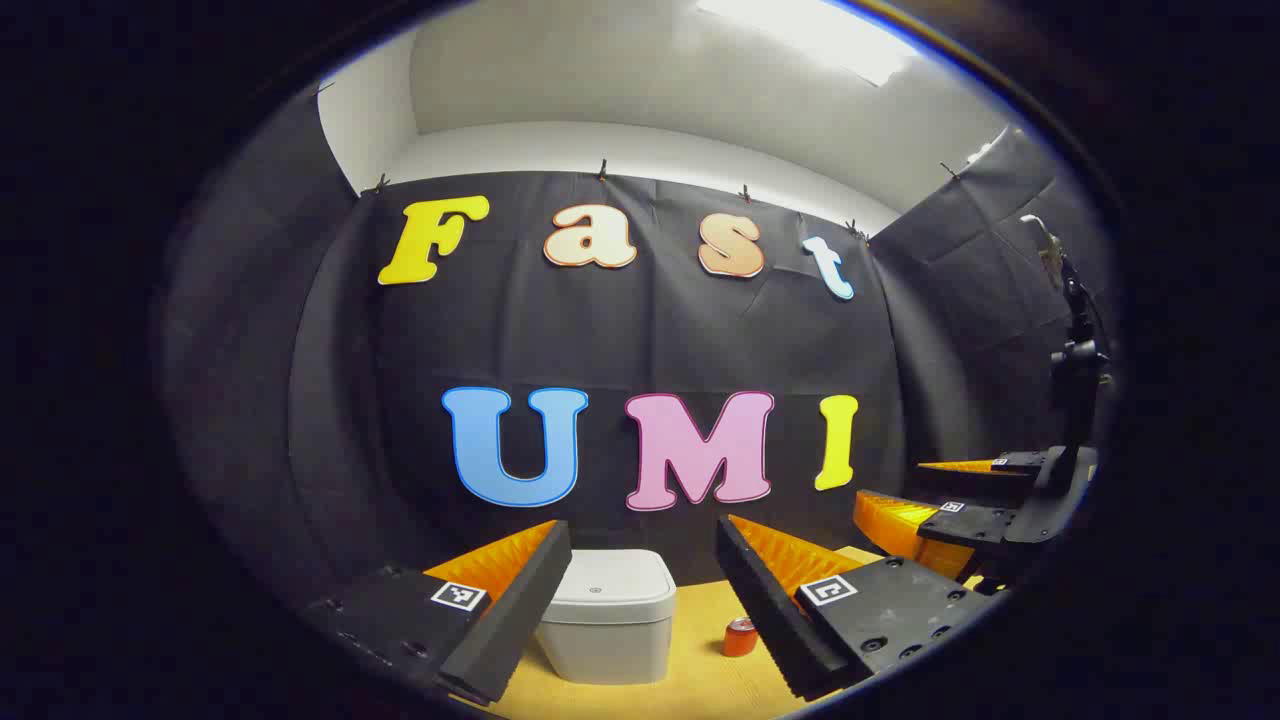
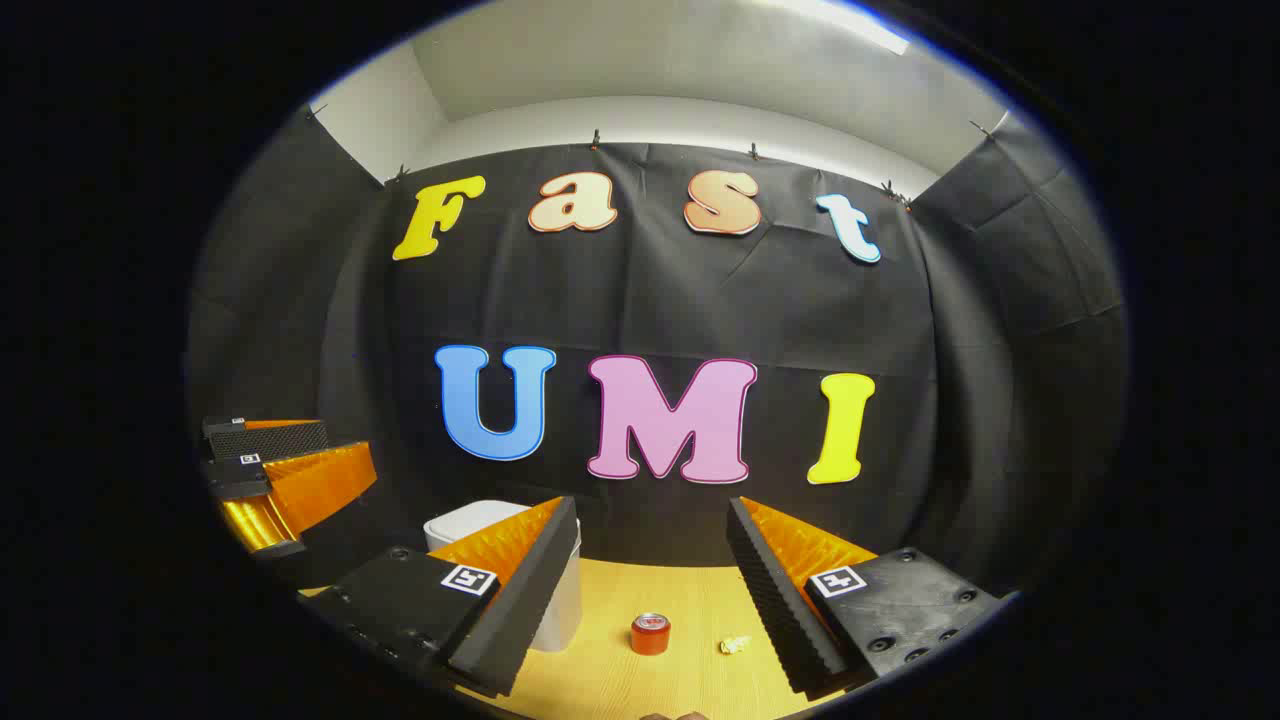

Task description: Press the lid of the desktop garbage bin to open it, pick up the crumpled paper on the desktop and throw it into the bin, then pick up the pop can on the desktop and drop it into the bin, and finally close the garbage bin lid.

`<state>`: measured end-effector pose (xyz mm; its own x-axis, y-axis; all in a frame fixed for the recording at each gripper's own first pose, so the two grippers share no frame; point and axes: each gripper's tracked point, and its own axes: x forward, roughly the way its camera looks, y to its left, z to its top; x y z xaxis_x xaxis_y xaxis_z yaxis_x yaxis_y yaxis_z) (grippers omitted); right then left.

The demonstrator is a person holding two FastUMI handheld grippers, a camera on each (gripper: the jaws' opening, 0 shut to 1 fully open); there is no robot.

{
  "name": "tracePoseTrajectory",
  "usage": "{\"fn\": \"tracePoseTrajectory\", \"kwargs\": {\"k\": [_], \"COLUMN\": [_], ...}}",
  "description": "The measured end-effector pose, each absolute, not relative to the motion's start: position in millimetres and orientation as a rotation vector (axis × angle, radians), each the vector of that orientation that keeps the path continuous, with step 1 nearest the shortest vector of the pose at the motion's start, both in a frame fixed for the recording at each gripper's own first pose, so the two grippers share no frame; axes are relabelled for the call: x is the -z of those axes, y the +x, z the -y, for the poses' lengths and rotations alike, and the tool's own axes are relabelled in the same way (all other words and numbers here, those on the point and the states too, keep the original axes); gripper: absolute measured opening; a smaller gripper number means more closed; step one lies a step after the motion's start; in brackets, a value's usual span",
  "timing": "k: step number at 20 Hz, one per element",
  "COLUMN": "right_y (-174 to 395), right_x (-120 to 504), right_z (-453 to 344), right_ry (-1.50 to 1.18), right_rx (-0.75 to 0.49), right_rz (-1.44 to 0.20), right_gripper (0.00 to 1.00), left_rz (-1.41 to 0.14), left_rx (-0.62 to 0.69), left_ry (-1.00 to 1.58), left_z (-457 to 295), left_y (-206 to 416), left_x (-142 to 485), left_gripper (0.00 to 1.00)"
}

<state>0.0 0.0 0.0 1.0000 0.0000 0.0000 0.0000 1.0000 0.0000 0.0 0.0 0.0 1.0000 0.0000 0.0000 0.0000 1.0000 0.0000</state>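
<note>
A white desktop bin [image 1: 608, 615] with its lid down stands on the wooden desk [image 1: 700, 680] between the fingers of my left gripper [image 1: 645, 560], which is open and held above and short of it. A red pop can [image 1: 739, 637] stands to the bin's right. In the right gripper view the bin [image 2: 470, 522] is partly hidden by the left finger of my right gripper [image 2: 650, 535], which is open and empty. The can [image 2: 650, 634] stands upright ahead, with a small crumpled paper [image 2: 735, 645] to its right. The other gripper [image 2: 285, 480] hangs at the left.
The black cloth wall closes off the back and both sides of the desk [image 2: 620, 680]. In the left gripper view the other gripper [image 1: 975, 500] hovers at the right with a dark stand [image 1: 1078, 360] behind it.
</note>
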Motion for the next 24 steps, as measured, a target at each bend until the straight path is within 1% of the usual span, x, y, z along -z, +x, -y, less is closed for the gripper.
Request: {"fn": "tracePoseTrajectory", "kwargs": {"k": [9,16,17,20,21,22,24], "right_y": [5.5,5.6,6.6,5.8,6.4,5.9,6.4], "right_x": [7.4,8.1,9.0,9.3,9.9,10.7,10.2], "right_z": [14.4,23.1,24.5,27.9,28.4,28.8,28.8], "right_ry": [0.002,0.006,0.007,0.014,0.012,0.01,0.009], "right_rx": [0.061,0.091,0.095,0.104,0.106,0.108,0.109], "right_rz": [-0.005,-0.005,-0.004,-0.008,-0.008,-0.009,-0.01], "right_gripper": [0.97,0.97,0.88,0.88,0.97,0.88,0.88], "left_rz": [-0.027,-0.021,-0.02,-0.017,-0.017,-0.017,-0.022], "left_rx": [-0.06,-0.038,-0.035,-0.03,-0.03,-0.029,-0.029], "left_ry": [-0.025,-0.016,-0.017,-0.022,-0.023,-0.022,-0.008], "left_z": [-30.6,-25.5,-24.9,-24.6,-24.9,-25.9,-26.8], "left_y": [11.2,19.5,20.8,24.7,26.2,27.7,30.6], "left_x": [13.6,12.1,11.8,11.5,11.0,11.3,12.0], "left_gripper": [0.98,0.98,0.98,0.98,0.98,0.98,0.98]}}
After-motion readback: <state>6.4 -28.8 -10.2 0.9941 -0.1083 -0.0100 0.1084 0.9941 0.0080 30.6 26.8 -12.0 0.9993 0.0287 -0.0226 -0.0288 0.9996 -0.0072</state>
